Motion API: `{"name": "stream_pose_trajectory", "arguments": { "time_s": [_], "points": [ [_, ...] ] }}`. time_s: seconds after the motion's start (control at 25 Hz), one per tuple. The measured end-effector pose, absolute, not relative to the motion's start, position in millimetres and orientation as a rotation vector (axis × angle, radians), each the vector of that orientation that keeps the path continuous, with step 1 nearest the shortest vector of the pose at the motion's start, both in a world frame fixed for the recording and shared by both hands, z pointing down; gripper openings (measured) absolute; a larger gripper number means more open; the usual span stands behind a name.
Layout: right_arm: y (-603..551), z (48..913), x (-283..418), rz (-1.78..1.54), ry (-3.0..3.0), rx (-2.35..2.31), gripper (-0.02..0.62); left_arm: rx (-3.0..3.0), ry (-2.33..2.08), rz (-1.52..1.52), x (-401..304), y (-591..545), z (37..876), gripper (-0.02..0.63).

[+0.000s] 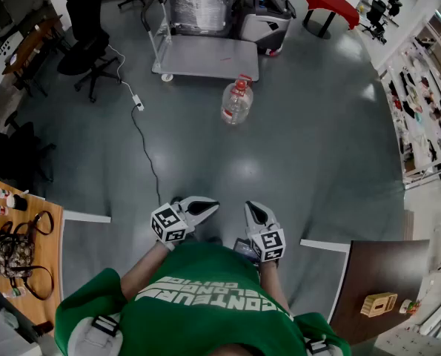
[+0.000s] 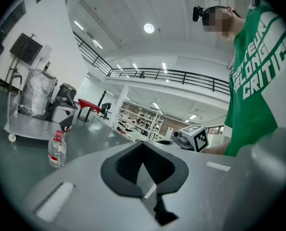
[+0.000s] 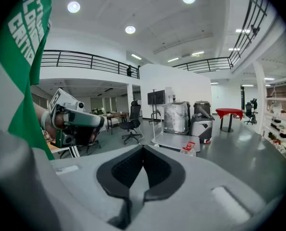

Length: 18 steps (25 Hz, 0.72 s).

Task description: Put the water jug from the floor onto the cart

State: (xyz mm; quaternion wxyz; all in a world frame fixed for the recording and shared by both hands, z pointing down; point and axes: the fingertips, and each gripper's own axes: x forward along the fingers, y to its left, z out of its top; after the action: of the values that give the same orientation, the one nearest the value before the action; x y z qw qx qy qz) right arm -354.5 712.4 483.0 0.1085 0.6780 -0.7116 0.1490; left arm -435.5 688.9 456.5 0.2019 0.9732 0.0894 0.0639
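Holding both grippers close to my body: left gripper and right gripper each have fingers closed on nothing. The water jug stands upright on the floor, straight ahead, well apart from both, just beside the near right corner of the cart. I judge the right gripper marginally nearer.

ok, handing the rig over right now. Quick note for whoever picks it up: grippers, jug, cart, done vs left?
Left gripper: fingers shut, empty, held near the waist.
Right gripper: shut, empty too.
Water jug: upright on the floor, just short of the cart, not touching it.
Done: nothing yet.
Left: walk over, grasp the jug, lift it onto the cart's bare deck.
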Motion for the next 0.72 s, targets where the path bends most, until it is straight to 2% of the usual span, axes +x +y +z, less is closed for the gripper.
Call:
{"name": "stream_pose_trajectory", "arguments": {
  "time_s": [0.72],
  "points": [
    [723, 513, -363, 0.441, -2.123, 1.934, -0.008, 2.721, 0.26, 0.173, -432, 690, 452, 0.014]
  ]
}}
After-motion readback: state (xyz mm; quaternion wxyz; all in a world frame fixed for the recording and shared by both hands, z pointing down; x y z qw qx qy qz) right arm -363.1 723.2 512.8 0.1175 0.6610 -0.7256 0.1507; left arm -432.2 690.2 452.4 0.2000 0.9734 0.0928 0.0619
